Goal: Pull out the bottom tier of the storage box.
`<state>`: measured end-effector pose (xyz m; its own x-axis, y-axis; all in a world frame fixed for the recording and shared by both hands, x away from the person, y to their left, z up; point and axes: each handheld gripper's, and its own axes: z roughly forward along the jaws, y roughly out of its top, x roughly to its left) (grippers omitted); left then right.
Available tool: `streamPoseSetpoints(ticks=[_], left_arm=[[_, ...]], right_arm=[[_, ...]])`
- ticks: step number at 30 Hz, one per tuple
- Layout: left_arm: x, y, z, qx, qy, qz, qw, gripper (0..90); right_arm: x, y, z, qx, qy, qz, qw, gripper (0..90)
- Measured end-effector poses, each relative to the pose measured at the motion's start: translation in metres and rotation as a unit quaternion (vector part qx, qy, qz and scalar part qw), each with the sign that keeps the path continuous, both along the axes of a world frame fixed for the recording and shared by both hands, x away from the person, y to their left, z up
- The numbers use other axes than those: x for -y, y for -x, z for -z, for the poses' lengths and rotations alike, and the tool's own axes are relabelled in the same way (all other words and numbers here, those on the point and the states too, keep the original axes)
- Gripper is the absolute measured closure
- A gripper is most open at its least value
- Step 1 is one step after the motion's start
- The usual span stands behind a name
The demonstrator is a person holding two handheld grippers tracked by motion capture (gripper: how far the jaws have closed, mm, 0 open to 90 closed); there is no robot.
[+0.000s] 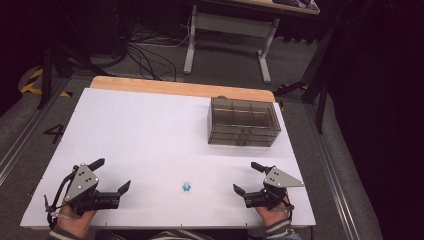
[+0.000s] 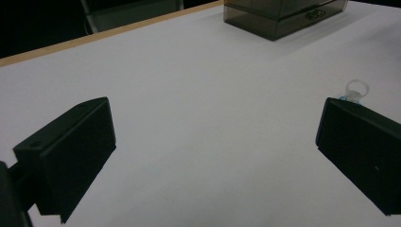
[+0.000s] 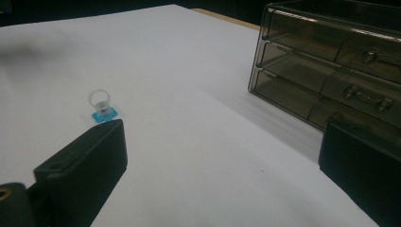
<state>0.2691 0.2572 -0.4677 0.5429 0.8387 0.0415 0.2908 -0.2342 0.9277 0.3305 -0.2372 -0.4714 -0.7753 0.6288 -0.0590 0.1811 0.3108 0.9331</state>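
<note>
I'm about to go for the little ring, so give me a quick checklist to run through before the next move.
1. Left claw open, holding nothing: ok.
2. Right claw open, holding nothing: ok.
3. Ring lies free on the table between the claws, nothing touching it: ok.
4. Ring upright, loop up on its blue base: ok.
5. Drawer box stands well away from the ring: ok.
6. Drawers shut: ok for those seen in the right gripper view; others cannot tell.
</note>
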Motion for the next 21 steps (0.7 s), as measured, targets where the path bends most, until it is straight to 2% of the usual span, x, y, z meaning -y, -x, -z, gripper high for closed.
streamPoseSetpoints(ticks=[21], left_arm=[[-0.0003,0.0007,-0.0009,0.003,0.005,0.008,1.0,0.0]], right_arm=[[-0.0033,0.0013,0.0,-0.004,0.011,-0.005,0.9999,4.2]])
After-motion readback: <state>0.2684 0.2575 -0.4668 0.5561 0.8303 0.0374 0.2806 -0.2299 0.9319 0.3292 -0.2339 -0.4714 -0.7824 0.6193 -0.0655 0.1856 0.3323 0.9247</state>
